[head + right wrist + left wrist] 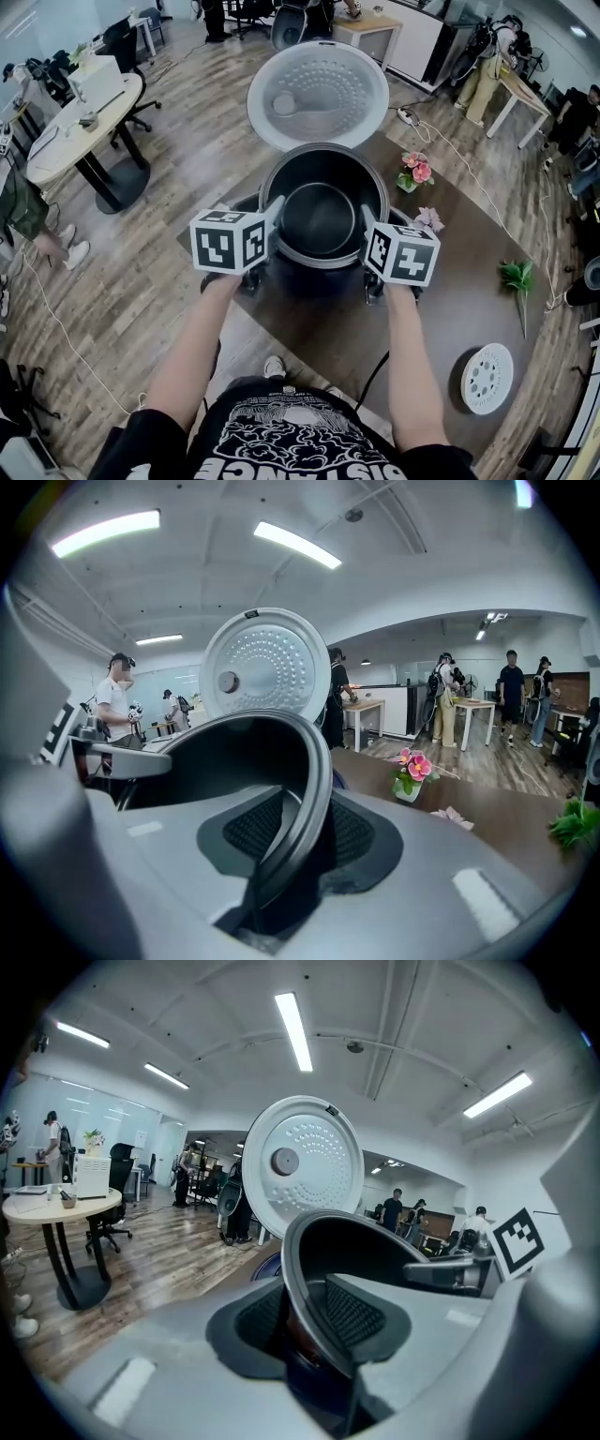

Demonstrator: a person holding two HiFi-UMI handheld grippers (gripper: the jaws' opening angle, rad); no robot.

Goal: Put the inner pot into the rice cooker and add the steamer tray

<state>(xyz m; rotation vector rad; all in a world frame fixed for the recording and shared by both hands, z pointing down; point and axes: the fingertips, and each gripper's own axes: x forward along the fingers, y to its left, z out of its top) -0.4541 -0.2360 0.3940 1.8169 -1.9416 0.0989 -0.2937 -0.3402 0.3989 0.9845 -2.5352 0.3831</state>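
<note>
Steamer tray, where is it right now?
In the head view, the steamer tray lies flat on the brown surface at lower right, below the green sprig and well right of the pot.

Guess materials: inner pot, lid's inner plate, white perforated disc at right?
The inner pot looks like metal under a dark non-stick coat: thin rolled rim, smooth satin sheen. The lid's inner plate is probably matte aluminium: pale grey, dimpled. The white disc looks like moulded plastic, flat white with round holes, though too small to be sure.

Two tongs point(275, 220) point(366, 227), one inner pot point(323, 187), one rice cooker point(319, 94), one steamer tray point(487, 378).
</note>
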